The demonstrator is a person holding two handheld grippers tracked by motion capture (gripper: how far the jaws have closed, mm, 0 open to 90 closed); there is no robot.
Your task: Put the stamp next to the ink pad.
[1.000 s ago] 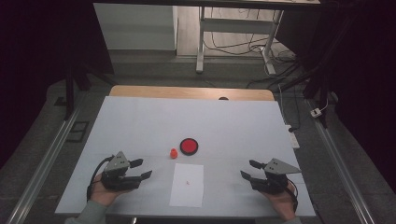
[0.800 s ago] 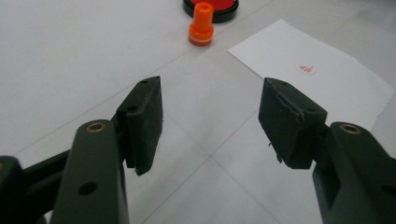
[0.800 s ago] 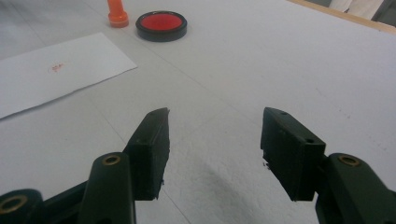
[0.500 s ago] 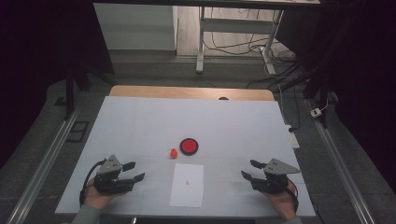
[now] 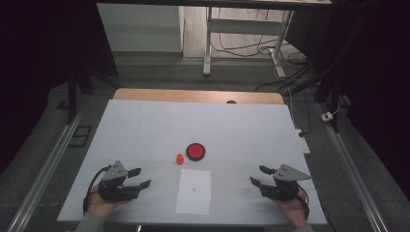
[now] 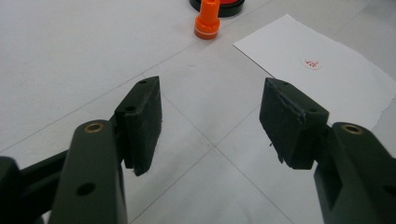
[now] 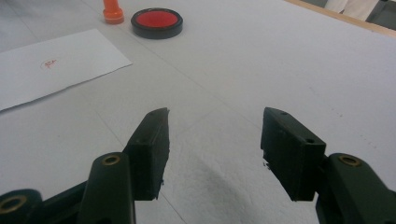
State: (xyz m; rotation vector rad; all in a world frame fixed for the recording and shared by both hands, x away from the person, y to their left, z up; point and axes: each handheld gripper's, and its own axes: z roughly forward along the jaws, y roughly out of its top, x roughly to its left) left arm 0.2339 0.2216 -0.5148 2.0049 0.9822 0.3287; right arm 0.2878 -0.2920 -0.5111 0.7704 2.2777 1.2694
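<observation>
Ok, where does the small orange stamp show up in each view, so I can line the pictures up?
High view: the small orange plastic stamp stands mid-table, just left of the round red ink pad.
Left gripper view: stamp top centre, pad behind it.
Right gripper view: stamp top left, pad to its right.
Shared landmark: the white paper sheet with its red mark.

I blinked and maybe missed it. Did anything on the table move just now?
Nothing visibly changed. The left claw and right claw are open and empty as before. The orange stamp, red ink pad and paper lie where they were.
</observation>
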